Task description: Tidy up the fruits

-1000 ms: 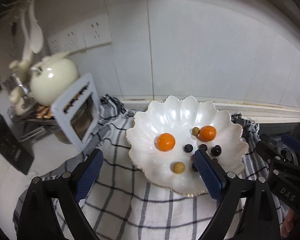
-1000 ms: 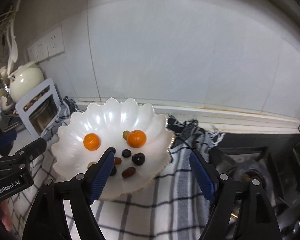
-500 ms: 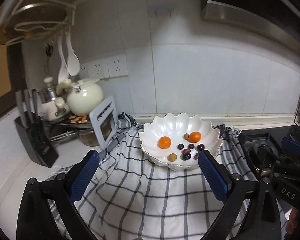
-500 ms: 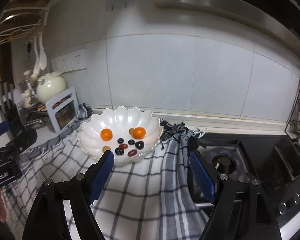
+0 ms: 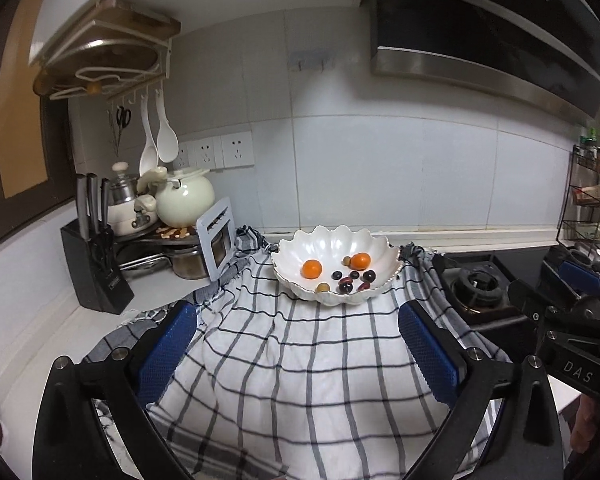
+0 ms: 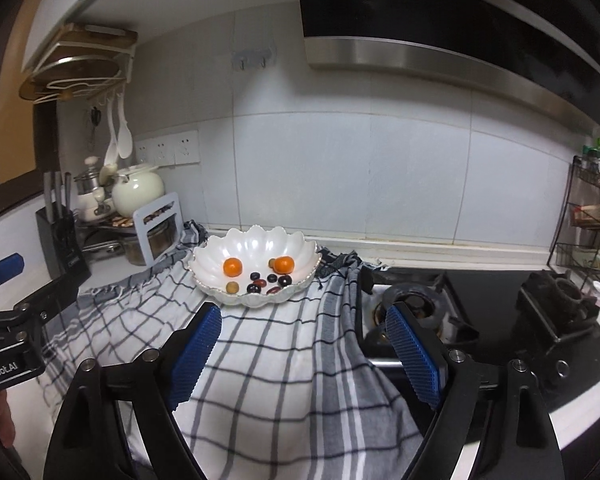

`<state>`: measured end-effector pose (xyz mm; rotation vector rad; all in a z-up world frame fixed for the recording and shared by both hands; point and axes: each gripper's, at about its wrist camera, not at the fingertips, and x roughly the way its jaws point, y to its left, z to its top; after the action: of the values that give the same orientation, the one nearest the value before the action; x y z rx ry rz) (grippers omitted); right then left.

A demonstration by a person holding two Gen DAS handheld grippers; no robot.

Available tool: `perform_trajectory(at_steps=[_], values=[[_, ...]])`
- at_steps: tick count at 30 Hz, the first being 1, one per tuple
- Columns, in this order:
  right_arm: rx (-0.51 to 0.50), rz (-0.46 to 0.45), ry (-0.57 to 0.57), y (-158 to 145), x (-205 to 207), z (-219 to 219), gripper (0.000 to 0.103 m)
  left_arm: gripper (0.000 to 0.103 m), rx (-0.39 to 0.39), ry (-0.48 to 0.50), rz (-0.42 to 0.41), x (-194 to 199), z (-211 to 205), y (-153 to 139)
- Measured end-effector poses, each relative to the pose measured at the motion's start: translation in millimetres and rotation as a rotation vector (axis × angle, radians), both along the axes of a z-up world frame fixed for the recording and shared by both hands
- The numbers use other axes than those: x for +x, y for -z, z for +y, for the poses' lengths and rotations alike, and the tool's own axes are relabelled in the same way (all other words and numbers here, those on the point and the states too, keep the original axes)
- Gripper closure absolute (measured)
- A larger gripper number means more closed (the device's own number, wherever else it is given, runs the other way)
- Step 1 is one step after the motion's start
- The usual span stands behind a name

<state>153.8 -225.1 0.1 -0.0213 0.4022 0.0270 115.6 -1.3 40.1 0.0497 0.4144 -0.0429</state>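
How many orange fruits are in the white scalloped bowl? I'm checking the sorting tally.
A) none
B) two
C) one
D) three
B: two orange fruits, one on the left and one on the right, lie in the white scalloped bowl among smaller dark and greenish fruits.

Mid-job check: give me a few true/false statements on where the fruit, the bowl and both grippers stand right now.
1. Two oranges lie in the white bowl. True.
2. The bowl stands on the checked cloth. True.
3. The left gripper is shut on an orange. False: it is open and holds nothing.
4. The right gripper is open, short of the bowl. True.
5. The bowl stands on the gas burner. False: the burner is to its right.
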Motion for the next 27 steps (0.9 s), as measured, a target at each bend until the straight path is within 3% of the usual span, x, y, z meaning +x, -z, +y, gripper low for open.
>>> perform_trajectory(at_steps=[13, 27], values=[[0.028, -0.004, 0.008, -5, -78, -9, 0.017, 0.000, 0.004, 0.032, -0.028, -70, -9, -4], [0.034, -0.008, -0.010, -5, -120, -11, 0.017, 0.000, 0.005, 0.034, -0.037, -110, -12, -6]])
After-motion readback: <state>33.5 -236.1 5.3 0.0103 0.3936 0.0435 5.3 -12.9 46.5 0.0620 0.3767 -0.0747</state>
